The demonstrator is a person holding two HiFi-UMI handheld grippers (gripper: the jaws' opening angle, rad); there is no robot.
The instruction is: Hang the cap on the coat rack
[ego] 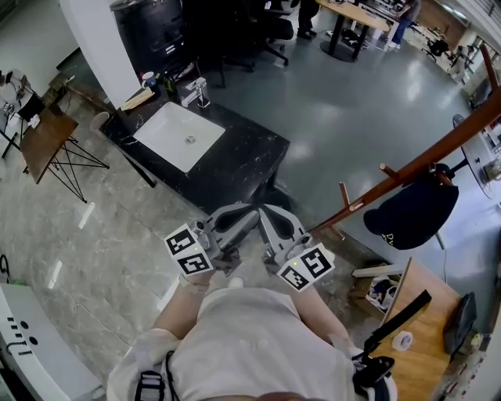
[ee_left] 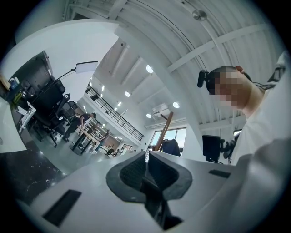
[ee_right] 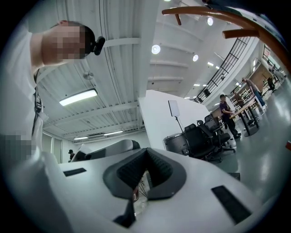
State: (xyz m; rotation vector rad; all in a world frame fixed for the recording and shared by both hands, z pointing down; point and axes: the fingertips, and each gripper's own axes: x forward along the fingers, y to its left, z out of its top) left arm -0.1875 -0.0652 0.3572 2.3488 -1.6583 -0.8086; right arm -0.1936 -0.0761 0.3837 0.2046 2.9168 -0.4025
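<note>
A dark navy cap [ego: 411, 213] hangs on a peg of the brown wooden coat rack [ego: 427, 163] at the right of the head view. Both grippers are held close to the person's chest, well left of the cap and apart from it. My left gripper [ego: 244, 216] is shut with nothing between its jaws. Beside it, my right gripper [ego: 268, 216] is also shut and empty. The left gripper view looks past the closed left gripper [ee_left: 146, 157] to the distant cap [ee_left: 171, 147] on the rack [ee_left: 164, 129]. In the right gripper view, the closed right gripper [ee_right: 146, 154] points up under a rack arm [ee_right: 213, 13].
A black counter [ego: 243, 157] with a white sink [ego: 180, 135] stands just ahead of the grippers. A folding wooden table [ego: 45, 139] is at the left, a wooden desk [ego: 427, 333] at the lower right. Office chairs and people at tables are far off.
</note>
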